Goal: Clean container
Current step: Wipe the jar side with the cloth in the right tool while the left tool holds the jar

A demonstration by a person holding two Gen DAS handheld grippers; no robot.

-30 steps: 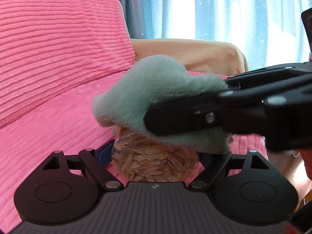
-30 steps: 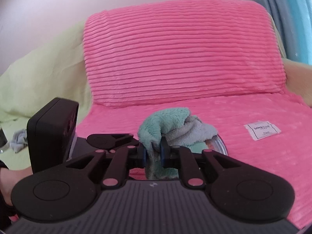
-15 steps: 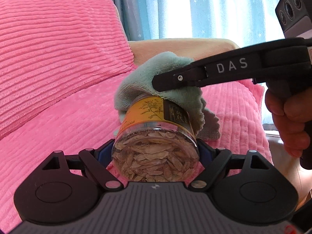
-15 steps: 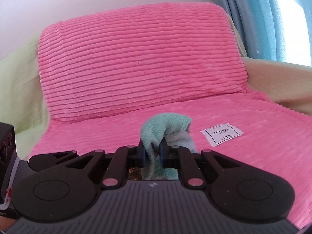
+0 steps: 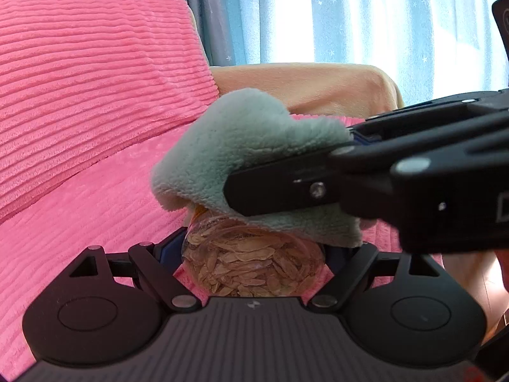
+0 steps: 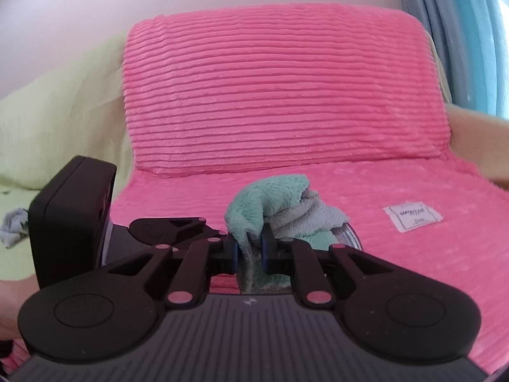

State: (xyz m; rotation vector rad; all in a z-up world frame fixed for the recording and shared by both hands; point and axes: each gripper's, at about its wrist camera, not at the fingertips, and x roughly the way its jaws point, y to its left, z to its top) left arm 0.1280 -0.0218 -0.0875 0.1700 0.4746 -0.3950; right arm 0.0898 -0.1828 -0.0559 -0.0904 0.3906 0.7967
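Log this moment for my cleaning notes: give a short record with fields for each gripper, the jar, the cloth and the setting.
left gripper: shut on the jar, gripping it by its sides
right gripper: shut on the cloth
jar: clear, filled with pale dried flakes, lying along the left gripper's fingers
cloth: fluffy, mint green, draped over the jar's upper side
contact: cloth touching the jar
setting: pink ribbed sofa cover, blue curtain behind
other: white tag on the seat

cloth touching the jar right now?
Touching. The left wrist view shows the green cloth, pinched in the right hand-held gripper, draped directly over the jar with no gap.
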